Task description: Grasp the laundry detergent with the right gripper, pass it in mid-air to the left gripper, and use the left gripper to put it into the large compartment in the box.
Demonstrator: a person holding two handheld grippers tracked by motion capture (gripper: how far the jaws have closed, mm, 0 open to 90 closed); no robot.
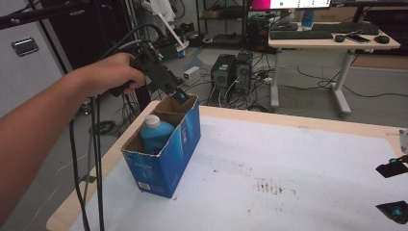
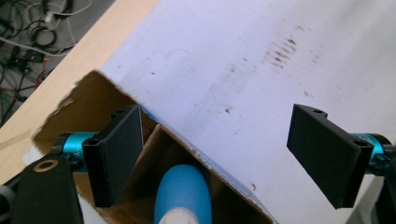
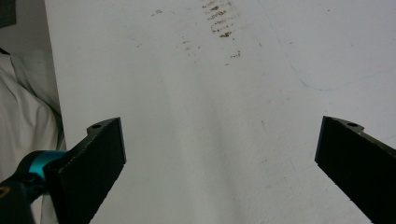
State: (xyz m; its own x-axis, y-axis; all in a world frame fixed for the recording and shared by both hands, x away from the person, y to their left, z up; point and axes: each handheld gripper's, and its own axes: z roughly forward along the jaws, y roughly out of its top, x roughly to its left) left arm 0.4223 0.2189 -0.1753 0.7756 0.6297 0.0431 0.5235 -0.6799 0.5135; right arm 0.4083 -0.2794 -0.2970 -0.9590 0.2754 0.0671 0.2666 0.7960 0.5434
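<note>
While the left gripper hovers, jaws spread and empty, above the far end of a blue carton at the table's left side, a blue bottle stands inside it; the right gripper waits spread wide and empty at the near right.

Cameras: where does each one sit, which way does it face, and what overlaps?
High view: above the table's near side, facing forward and down on the blue carton; forearm and left gripper show.
Left gripper view: rides that gripper, looking down past open jaws at the blue bottle.
Right gripper view: rides the right gripper, facing the white table cover.
Shared: all three show the cover's brown stains.
</note>
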